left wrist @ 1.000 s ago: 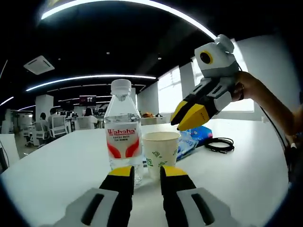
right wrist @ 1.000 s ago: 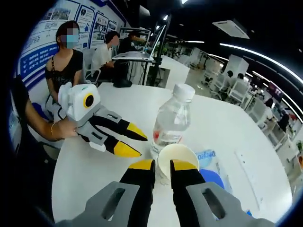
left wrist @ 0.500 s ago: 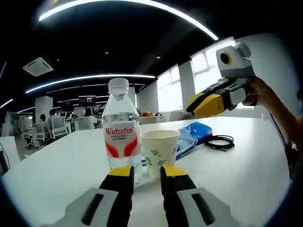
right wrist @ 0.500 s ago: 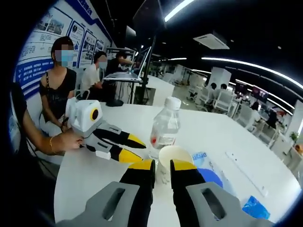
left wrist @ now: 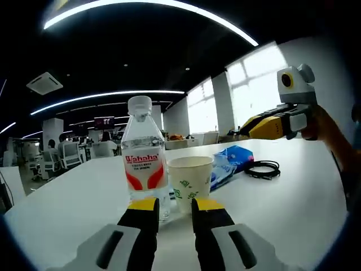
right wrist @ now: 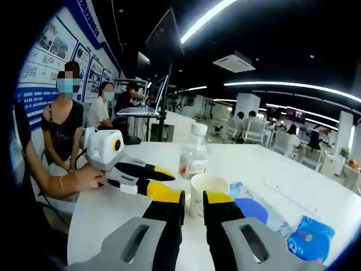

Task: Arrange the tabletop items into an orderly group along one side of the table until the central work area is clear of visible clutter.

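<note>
Standing near the bench's (left wrist: 293,209) middle, a clear water bottle (left wrist: 144,164) and a paper cup (left wrist: 190,182) sit just beside each other, almost touching; a blue packet (left wrist: 228,164) lies behind the cup and a coiled black cable (left wrist: 261,168) rests farther off. In the right gripper view, a second blue packet (right wrist: 310,237) lies well apart from this group. Risk, as a judgement: the tall bottle and the light cup stand so close that a grasp on one may tip or shove the other. The left tool (left wrist: 172,206) hovers low before bottle and cup, jaws slightly parted, holding nothing. The right tool (right wrist: 192,199) points level at the cup from above the bench, jaws narrowly apart and empty. A hand (right wrist: 84,179) steadies the left tool's body.
</note>
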A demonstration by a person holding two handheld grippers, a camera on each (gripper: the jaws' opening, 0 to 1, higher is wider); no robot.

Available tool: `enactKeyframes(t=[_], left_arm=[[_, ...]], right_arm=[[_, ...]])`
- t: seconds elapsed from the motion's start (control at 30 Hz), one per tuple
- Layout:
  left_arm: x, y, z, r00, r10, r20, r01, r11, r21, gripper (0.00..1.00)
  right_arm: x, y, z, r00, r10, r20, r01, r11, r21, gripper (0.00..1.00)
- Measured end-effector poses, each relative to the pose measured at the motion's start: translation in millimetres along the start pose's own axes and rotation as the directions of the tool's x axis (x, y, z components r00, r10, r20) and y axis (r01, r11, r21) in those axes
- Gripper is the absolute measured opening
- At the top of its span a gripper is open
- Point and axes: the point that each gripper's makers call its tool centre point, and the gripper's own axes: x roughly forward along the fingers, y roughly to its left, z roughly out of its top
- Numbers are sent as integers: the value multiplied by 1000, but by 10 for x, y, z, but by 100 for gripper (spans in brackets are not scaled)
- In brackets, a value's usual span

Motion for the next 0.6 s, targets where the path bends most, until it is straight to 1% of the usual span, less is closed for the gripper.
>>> enactKeyframes(t=[0.07, 0.1, 0.13, 0.23, 0.33, 0.4, 0.5, 0.6], left_arm=[[2, -10, 20, 1000, 3, 7, -3, 1000, 21, 22], [2, -18, 22, 1000, 2, 7, -3, 1000, 23, 22], [10, -36, 18, 1000, 2, 1, -2, 999, 45, 22], [1, -28, 8, 1000, 8, -4, -8, 998, 60, 22], [-9, -10, 21, 1000, 11, 5, -11, 999, 44, 22], [-12, -8, 28, 1000, 11, 10, -11, 999, 36, 22], [-11, -25, 62, 1000, 3, 24, -4, 999, 45, 22], [-9, -52, 88, 999, -5, 33, 3, 998, 59, 22]], right_arm=[[-12, 31, -15, 1000, 5, 10, -5, 1000, 11, 13], [-24, 90, -53, 999, 18, 29, -18, 1000, 21, 13], [-26, 112, -80, 999, 22, 34, -22, 999, 23, 13], [-30, 161, -144, 998, 32, 50, -33, 999, 23, 13], [-91, 139, -132, 994, 16, 108, -23, 998, 61, 14], [-142, 114, -133, 992, 13, 125, -27, 994, 108, 15], [-228, 45, -159, 990, -5, 139, -13, 991, 133, 21], [-242, 23, -177, 988, -10, 157, -13, 989, 147, 33]])
